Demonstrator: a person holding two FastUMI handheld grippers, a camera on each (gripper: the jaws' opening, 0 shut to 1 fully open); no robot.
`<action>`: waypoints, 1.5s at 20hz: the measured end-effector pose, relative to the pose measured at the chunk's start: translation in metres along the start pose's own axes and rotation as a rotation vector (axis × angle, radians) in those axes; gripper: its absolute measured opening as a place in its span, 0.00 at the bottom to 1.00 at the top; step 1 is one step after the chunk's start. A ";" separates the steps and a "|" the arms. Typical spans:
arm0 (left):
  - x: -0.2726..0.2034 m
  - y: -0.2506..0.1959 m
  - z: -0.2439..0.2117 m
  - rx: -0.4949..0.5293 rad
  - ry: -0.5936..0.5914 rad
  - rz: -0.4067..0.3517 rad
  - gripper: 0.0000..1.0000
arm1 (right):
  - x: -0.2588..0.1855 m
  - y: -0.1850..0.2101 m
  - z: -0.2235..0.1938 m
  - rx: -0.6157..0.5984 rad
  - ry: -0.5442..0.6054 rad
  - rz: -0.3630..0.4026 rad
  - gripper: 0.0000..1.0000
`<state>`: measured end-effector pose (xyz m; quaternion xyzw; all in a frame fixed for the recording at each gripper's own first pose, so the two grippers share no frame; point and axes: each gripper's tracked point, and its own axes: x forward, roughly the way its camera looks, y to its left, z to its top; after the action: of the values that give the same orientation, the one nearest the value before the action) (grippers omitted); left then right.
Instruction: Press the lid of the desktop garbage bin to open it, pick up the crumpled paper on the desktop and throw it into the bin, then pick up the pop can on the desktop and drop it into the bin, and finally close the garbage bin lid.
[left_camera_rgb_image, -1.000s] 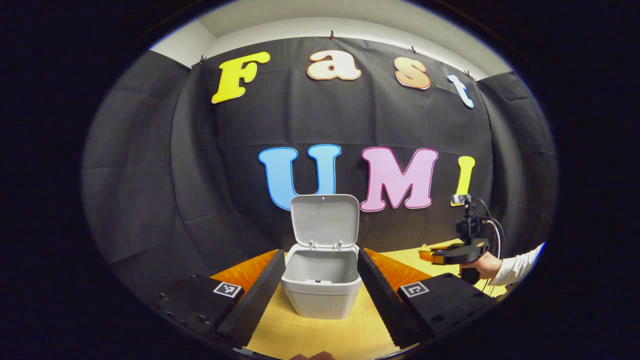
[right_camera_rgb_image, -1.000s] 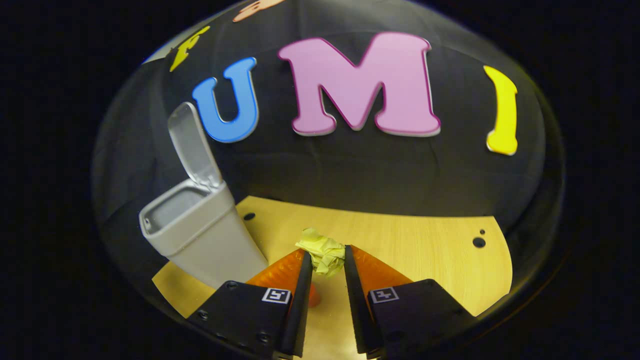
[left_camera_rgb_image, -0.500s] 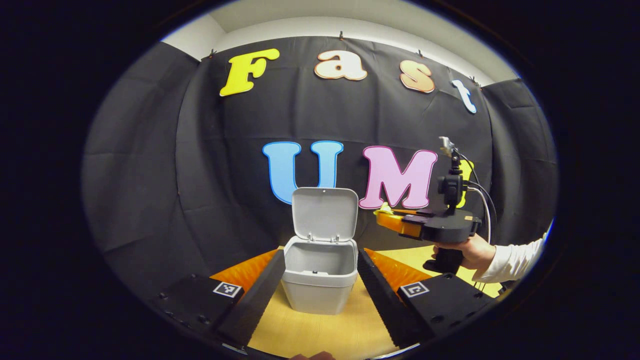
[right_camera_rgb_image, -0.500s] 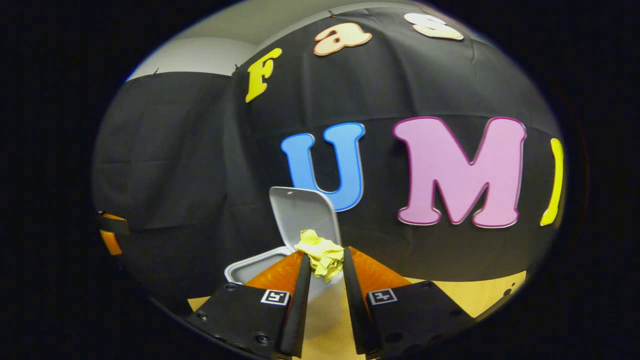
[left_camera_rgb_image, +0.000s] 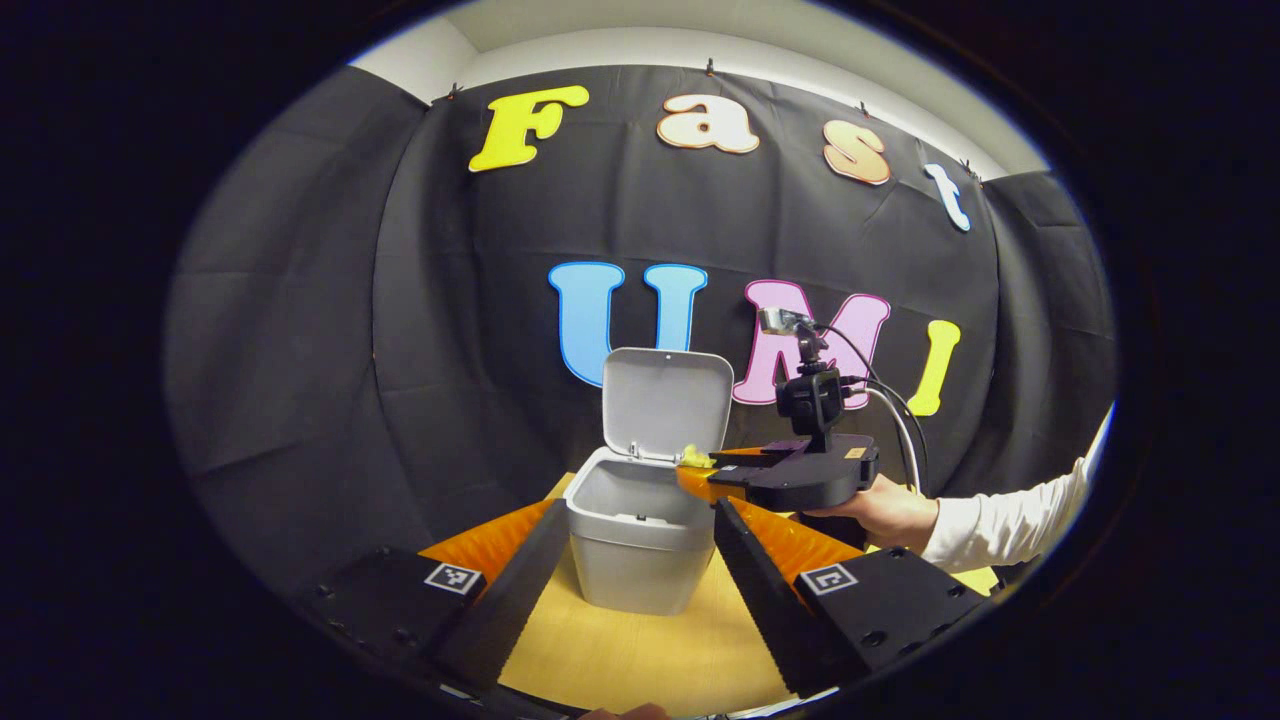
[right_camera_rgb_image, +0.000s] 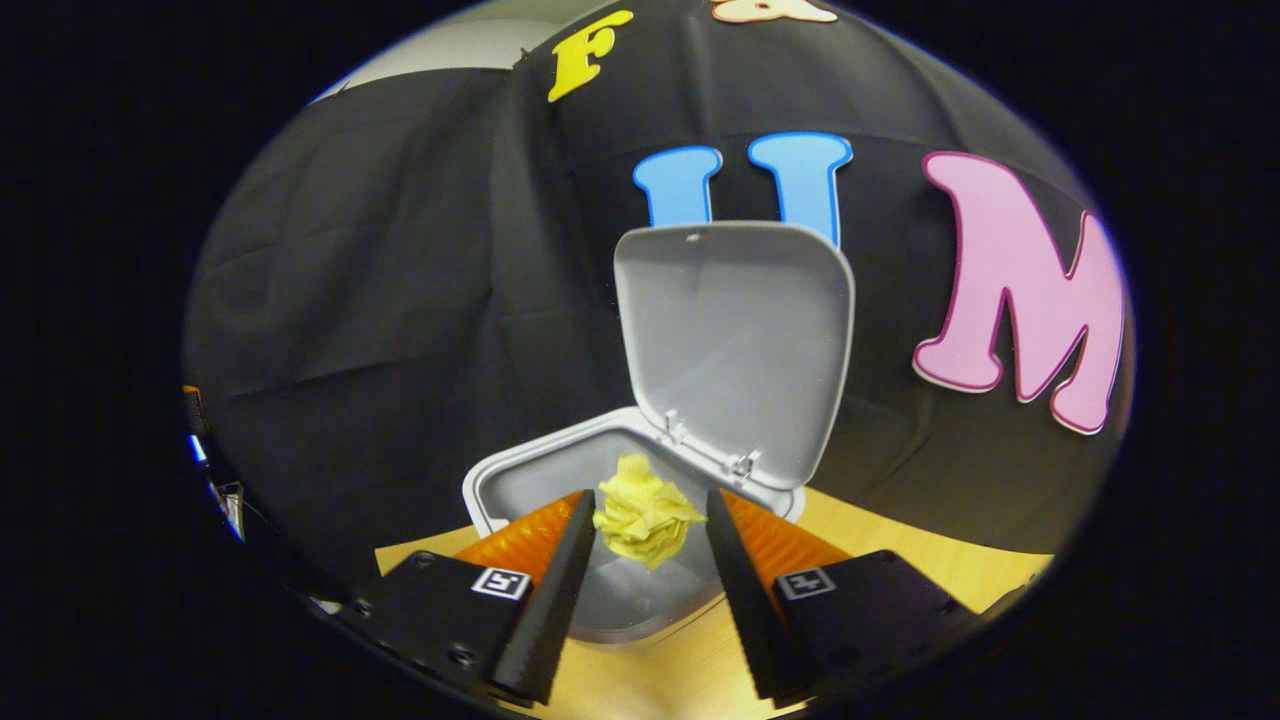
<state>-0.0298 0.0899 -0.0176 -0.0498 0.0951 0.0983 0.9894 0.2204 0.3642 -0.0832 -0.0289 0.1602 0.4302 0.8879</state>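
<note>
The grey desktop bin (left_camera_rgb_image: 640, 540) stands on the wooden table with its lid (left_camera_rgb_image: 668, 400) swung up and back. My left gripper (left_camera_rgb_image: 640, 508) is open, low over the table, the bin just beyond its fingers. My right gripper (left_camera_rgb_image: 700, 465), held by a hand, reaches in from the right to the bin's top edge. In the right gripper view the bin's rim (right_camera_rgb_image: 500, 480) and raised lid (right_camera_rgb_image: 735, 340) lie straight ahead. The crumpled yellow paper (right_camera_rgb_image: 640, 512) hangs between the spread fingers of my right gripper (right_camera_rgb_image: 648, 495), over the bin's mouth, with a gap on its right side.
A person's hand (left_camera_rgb_image: 885, 510) and white sleeve (left_camera_rgb_image: 1000, 520) come in from the right, just above the table. The wooden tabletop (left_camera_rgb_image: 640, 650) stretches in front of the bin. The black cloth wall stands close behind the bin.
My right gripper has carried the paper leftward to above the open bin, and its fingers have spread apart, so the paper sits loose between them. My left gripper has barely shifted.
</note>
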 end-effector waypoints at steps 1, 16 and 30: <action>0.005 -0.003 -0.005 -0.001 0.005 -0.007 0.99 | -0.002 -0.001 0.002 -0.010 -0.015 -0.003 0.85; 0.124 -0.161 -0.089 0.087 0.001 -0.301 0.99 | -0.179 -0.161 -0.015 0.030 -0.032 -0.316 0.94; 0.265 -0.244 -0.228 0.036 0.225 -0.319 0.99 | -0.264 -0.257 -0.122 0.161 0.123 -0.491 0.94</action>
<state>0.2346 -0.1258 -0.2735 -0.0570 0.1975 -0.0679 0.9763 0.2346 -0.0189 -0.1390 -0.0221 0.2356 0.1850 0.9538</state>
